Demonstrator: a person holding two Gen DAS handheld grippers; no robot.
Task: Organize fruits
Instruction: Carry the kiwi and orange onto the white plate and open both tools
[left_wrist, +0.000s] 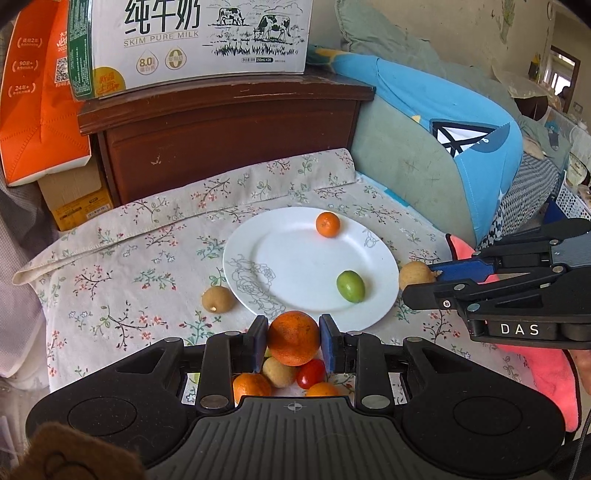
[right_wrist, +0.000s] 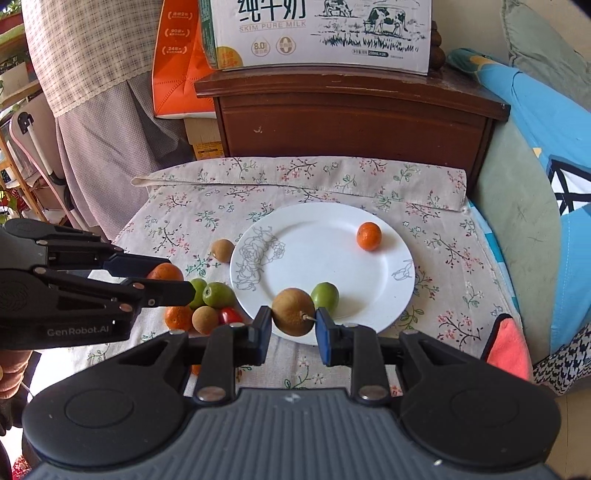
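— Nearest, left first: left tool (left_wrist: 293, 338) pinches a round orange mandarin (left_wrist: 293, 336) over the loose fruit pile (left_wrist: 286, 374), just short of the white round ceramic plate (left_wrist: 295, 258) rim at 6 o'clock.

— And the right tool (right_wrist: 293, 321)?

— Pinching a brown rough-skinned longan (right_wrist: 293, 311) at the rim. Lower both gently; open room lies at the plate's centre and 9 o'clock.

Glossy white ceramic plate (right_wrist: 369, 295) lies on matt floral cotton cloth (right_wrist: 177, 221). Dimpled orange peel (left_wrist: 293, 338) sits between matt black plastic fingers (left_wrist: 258, 341). Polished dark wooden cabinet (right_wrist: 351, 125) carries a printed cardboard milk carton (right_wrist: 317, 33).
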